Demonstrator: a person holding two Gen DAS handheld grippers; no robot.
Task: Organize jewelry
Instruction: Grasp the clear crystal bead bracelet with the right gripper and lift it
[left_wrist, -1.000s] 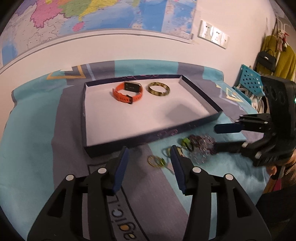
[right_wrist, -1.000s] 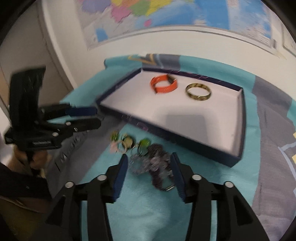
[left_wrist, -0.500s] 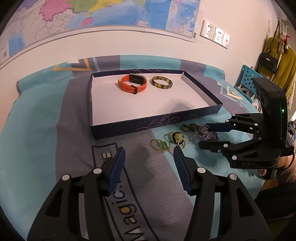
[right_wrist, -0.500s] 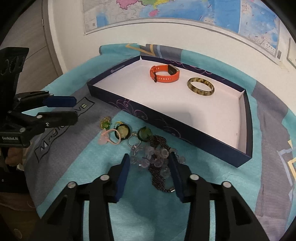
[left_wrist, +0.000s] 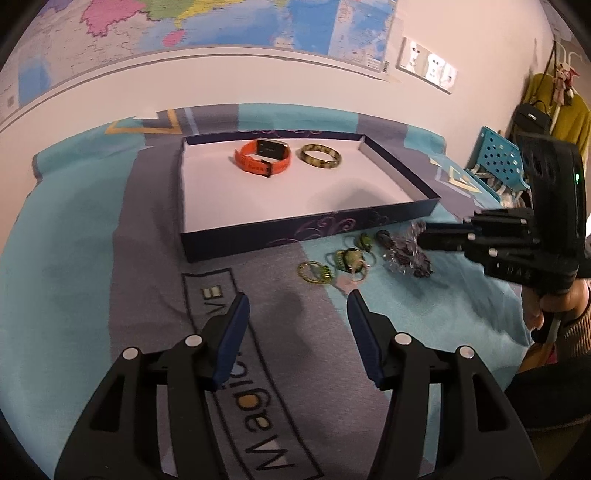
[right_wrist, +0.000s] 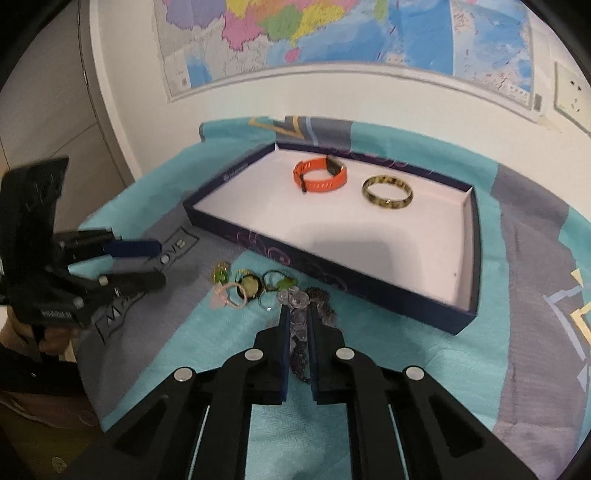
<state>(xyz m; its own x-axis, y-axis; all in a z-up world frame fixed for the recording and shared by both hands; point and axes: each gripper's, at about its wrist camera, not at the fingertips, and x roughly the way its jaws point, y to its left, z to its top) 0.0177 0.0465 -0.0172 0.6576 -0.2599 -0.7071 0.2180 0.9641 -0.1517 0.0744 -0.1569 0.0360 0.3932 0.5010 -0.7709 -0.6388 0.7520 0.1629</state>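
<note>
Wall map up top, teal-and-grey tablecloth below, so the setup is pretty busy. Right gripper is clenched on the clear bead bracelet, pads pinched on it at the tips, and a dark chain lies tangled right against the beads. That looks like the main risk: lifting could drag the chain along or let the slippery beads slide out. Just left of those fingers sit the loose rings, close enough to get knocked. Beyond them is the tray, and its near wall has to be cleared; the orange watch and patterned bangle lie at its far end. Left gripper hangs released, nothing between its jaws, with the rings just ahead of it to its right.
</note>
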